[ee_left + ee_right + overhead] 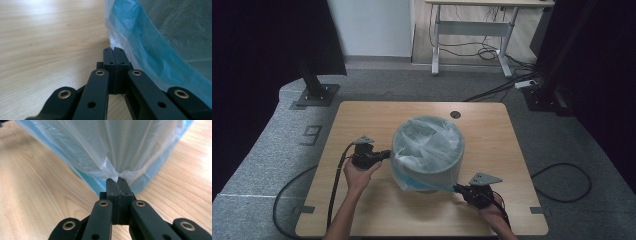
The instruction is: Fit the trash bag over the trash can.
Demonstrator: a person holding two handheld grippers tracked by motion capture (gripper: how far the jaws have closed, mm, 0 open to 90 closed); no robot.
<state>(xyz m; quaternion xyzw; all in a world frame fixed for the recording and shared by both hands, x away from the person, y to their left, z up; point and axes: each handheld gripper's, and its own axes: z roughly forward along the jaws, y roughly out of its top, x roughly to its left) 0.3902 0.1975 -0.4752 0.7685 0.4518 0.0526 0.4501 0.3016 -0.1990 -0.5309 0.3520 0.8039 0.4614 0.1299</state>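
The bag (427, 145) is thin, translucent plastic, white with a blue tint where it doubles up, crinkled and glossy. It lines a round pale grey bin (432, 172) and its rim is pulled down over the outside of the bin's wall. The bin is a squat cylinder and stands near the middle of the counter (362, 210), slightly toward the far edge.

My right tongs (117, 180) are clenched on a gathered pinch of the bag's edge; the film fans out from the pads in tight pleats and is drawn taut toward me at the bin's near right side. My left tongs (114, 50) are closed pad to pad against the bag's hem at the bin's left side; the white edge meets the tips, but I cannot tell whether any film is caught between them. The tongs are matte black, with brass-coloured rivets at the joints.

The counter is light wood-grain laminate with rounded corners and a small dark round hole (455, 114) near its far edge. It stands on grey carpet (267, 150).
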